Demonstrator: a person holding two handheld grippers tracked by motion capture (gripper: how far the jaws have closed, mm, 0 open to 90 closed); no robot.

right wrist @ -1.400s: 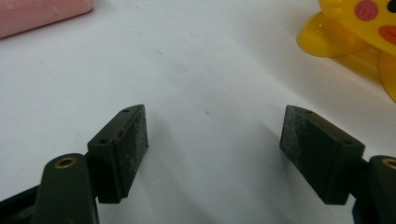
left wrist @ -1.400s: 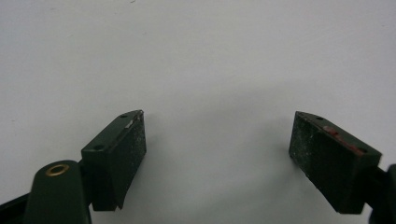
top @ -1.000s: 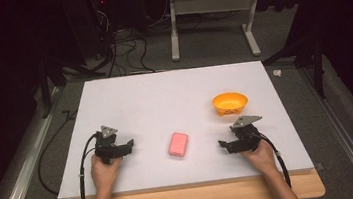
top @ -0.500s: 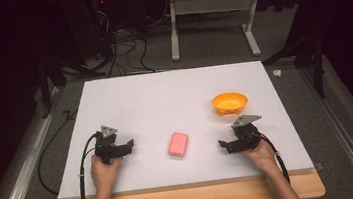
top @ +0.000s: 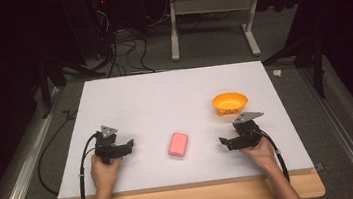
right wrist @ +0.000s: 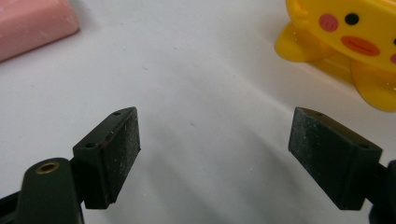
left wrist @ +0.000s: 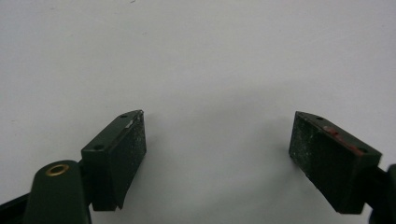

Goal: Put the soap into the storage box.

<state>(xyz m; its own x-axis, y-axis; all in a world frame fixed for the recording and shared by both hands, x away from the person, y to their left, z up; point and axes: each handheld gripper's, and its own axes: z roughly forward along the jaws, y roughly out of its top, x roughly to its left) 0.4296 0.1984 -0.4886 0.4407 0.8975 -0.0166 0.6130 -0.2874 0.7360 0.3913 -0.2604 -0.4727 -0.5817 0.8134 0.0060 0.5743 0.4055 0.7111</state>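
Grippers are rested low at the near edge of the white table (top: pixel 164 96), probably as a waiting position: the left gripper (top: pixel 120 149) and the right gripper (top: pixel 231 142) are both held wide and empty. Between them lies a pink soap (top: pixel 178 145); an orange bowl (top: pixel 230 103) is placed just beyond the right one.

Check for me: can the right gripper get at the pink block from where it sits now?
Probably yes. The right gripper rests on the table with its jaws wide open, pointing toward the pink block. Bare white surface lies between them. The yellow bowl stands off to the far side, out of that path.
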